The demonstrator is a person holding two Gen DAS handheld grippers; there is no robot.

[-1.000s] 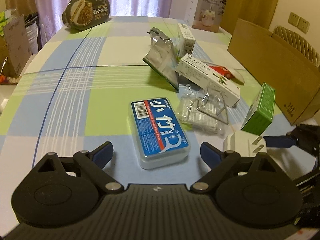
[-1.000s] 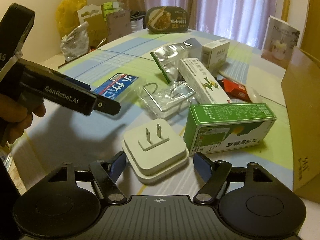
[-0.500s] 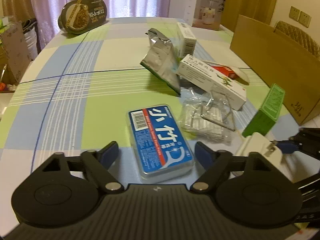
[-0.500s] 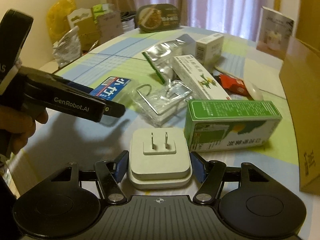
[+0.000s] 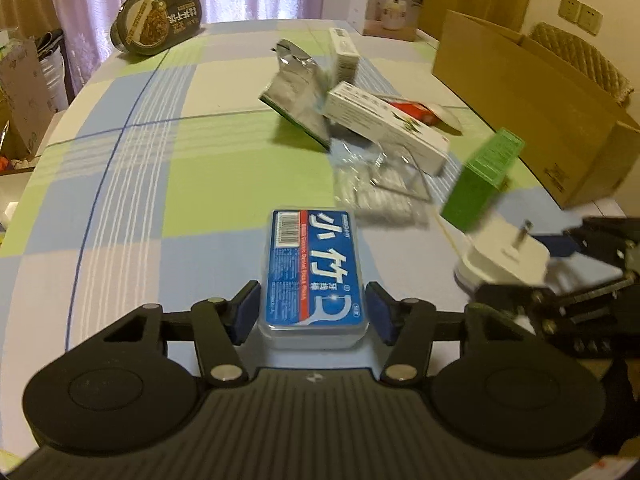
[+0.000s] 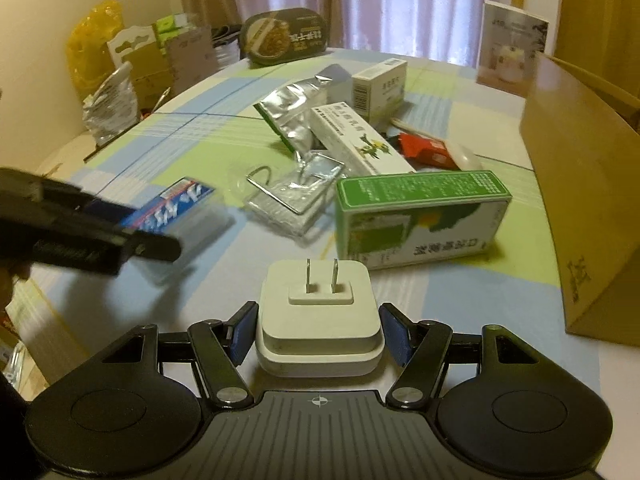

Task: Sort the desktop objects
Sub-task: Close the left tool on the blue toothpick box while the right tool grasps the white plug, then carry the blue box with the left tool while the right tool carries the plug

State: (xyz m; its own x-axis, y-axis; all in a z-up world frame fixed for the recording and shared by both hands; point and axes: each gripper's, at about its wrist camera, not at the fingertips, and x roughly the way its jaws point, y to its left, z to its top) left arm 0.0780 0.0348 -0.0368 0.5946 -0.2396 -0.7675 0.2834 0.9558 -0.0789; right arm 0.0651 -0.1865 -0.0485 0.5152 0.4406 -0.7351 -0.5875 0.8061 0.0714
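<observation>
The counter (image 5: 168,168) is covered by a checked cloth of blue, green and white. A large cardboard box (image 6: 592,184) stands at its edge; all positions below are given relative to this box.

Well to the left of the box, at the far end of the counter, a dark oval food tub (image 6: 286,36) is seen. Behind the box, a white carton (image 6: 512,48) stands upright.

Just left of the box lies a green carton (image 6: 420,216) on its long side. Beyond it a white carton with a plant print (image 6: 356,136) lies at an angle, with a silver foil pouch (image 6: 292,116) and a small white carton (image 6: 380,84) further off. A red packet (image 6: 424,148) lies between the plant-print carton and the box. A clear wrapper with a wire frame (image 6: 292,192) is found left of the green carton.

The left gripper (image 5: 312,308) is placed far left of the box. Its jaws are set narrow about the near end of a blue floss case (image 5: 312,272); the pads stand just beside the case's sides, and contact cannot be confirmed. The case rests flat on the counter.

The right gripper (image 6: 318,330) is placed nearer the box, in front of the green carton. Its jaws are set narrow around a white plug adapter (image 6: 318,316), prongs upward; small gaps appear at both pads. In the left view the adapter (image 5: 508,256) appears tilted, though blur prevents certainty.

A hand (image 6: 12,276) is partly seen behind the left gripper.
</observation>
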